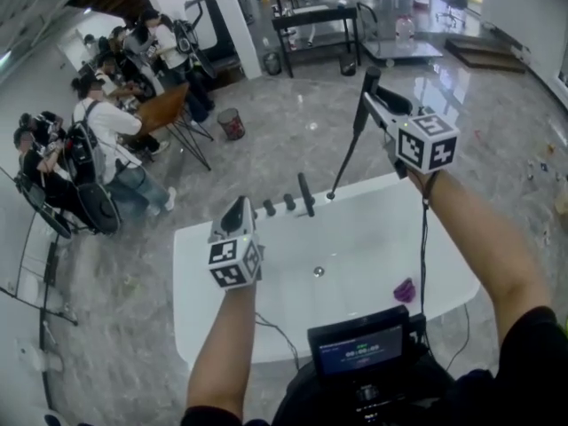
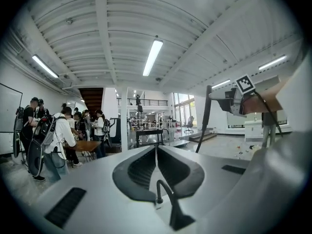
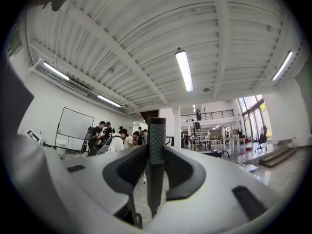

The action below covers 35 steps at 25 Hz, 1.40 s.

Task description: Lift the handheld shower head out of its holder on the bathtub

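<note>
The black handheld shower head [image 1: 365, 98] is held up in the air above the far right of the white bathtub [image 1: 197, 273]. My right gripper [image 1: 373, 98] is shut on its handle. Its thin hose [image 1: 344, 161] hangs down to the tub's far rim. In the right gripper view the textured handle [image 3: 156, 150] stands upright between the pads of the right gripper [image 3: 156, 165]. My left gripper [image 1: 237, 213] hovers over the tub's left rim, shut with nothing in it. The left gripper view shows the left gripper [image 2: 156, 152] with its pads together, and the shower head [image 2: 206, 112] at the right.
Black tap fittings [image 1: 289, 202] and a spout [image 1: 305, 193] stand on the tub's far rim. A purple object [image 1: 405, 289] lies inside the tub near the drain [image 1: 319, 272]. Several people [image 1: 105, 127] gather at the left by a wooden table. A red bin [image 1: 231, 123] stands on the floor beyond.
</note>
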Each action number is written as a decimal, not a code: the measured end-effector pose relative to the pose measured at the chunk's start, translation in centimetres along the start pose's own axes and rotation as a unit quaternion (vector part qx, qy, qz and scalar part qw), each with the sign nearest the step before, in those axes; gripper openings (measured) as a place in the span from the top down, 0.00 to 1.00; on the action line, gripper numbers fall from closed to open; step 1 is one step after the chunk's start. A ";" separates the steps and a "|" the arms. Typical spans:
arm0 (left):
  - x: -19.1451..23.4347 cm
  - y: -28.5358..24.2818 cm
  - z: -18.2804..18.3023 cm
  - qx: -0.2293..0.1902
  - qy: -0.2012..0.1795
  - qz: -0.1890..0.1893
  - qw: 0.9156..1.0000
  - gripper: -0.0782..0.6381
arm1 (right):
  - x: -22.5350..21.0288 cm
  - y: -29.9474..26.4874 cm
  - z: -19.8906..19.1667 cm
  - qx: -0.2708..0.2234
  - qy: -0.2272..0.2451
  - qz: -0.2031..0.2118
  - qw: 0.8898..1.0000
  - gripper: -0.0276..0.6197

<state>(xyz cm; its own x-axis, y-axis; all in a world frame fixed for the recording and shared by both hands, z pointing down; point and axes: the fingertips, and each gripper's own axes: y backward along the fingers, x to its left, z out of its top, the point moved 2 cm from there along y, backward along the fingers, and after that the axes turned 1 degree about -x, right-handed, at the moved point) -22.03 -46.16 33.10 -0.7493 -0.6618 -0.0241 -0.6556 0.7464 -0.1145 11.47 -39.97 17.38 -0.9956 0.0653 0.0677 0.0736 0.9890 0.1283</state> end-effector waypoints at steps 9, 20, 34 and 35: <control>-1.9 -2.3 2.6 -0.030 -0.014 -0.023 0.999 0.86 | -1.7 1.0 4.4 -0.041 0.023 -0.001 0.999 0.78; -2.9 -2.4 2.6 -0.021 -0.016 -0.033 0.999 0.86 | -2.4 2.2 2.9 -0.025 0.015 -0.006 1.000 0.78; -4.0 -0.7 2.0 -0.021 -0.018 -0.027 0.999 0.86 | -2.1 3.7 2.4 -0.032 0.010 0.002 0.999 0.78; -4.1 -0.4 1.9 -0.020 -0.017 -0.025 0.999 0.86 | -2.1 4.0 2.3 -0.032 0.009 0.002 0.999 0.78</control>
<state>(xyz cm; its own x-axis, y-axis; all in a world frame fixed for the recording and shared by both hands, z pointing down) -18.52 -43.91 31.32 -0.7116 -0.7005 -0.0540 -0.6966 0.7134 -0.0764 13.73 -35.88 15.44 -0.9941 0.0661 0.0858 0.0816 0.9782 0.1911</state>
